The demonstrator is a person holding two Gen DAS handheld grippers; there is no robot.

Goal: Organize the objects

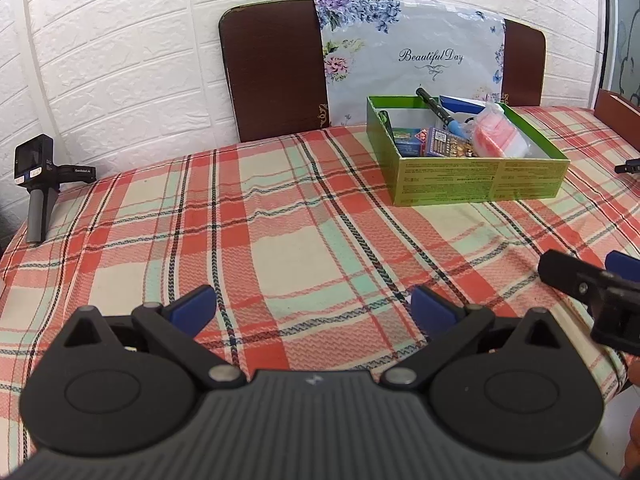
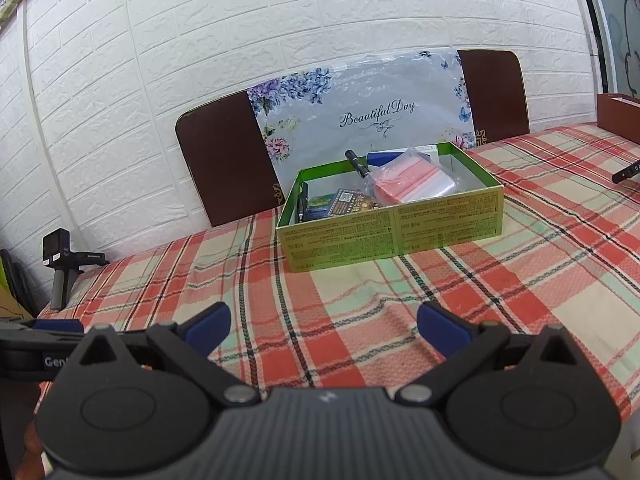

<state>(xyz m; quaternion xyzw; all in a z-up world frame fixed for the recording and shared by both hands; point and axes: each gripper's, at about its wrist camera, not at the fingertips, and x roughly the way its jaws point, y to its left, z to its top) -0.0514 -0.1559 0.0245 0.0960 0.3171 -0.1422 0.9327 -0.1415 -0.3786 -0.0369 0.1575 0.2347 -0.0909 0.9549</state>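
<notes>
Worktop: plaid red, cream and green cloth (image 1: pixel 280 216), bare around the box.
Box: green open-topped cardboard box (image 1: pixel 476 182), long axis left to right, holding a pink plastic packet (image 1: pixel 498 136) and card packs.
Pen: black pen (image 1: pixel 438 110) in the box, leaning up toward its back-left.
Left gripper (image 1: pixel 312 306): fingers wide, empty, well short of the box.
Right gripper (image 2: pixel 322 326): fingers wide, empty.
Risk: reaching in may snag the leaning pen.

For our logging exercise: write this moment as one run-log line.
left tongs: open, empty | right tongs: open, empty | green box: on plaid cloth, holding pen, packets, bag | stage: items boxed
</notes>
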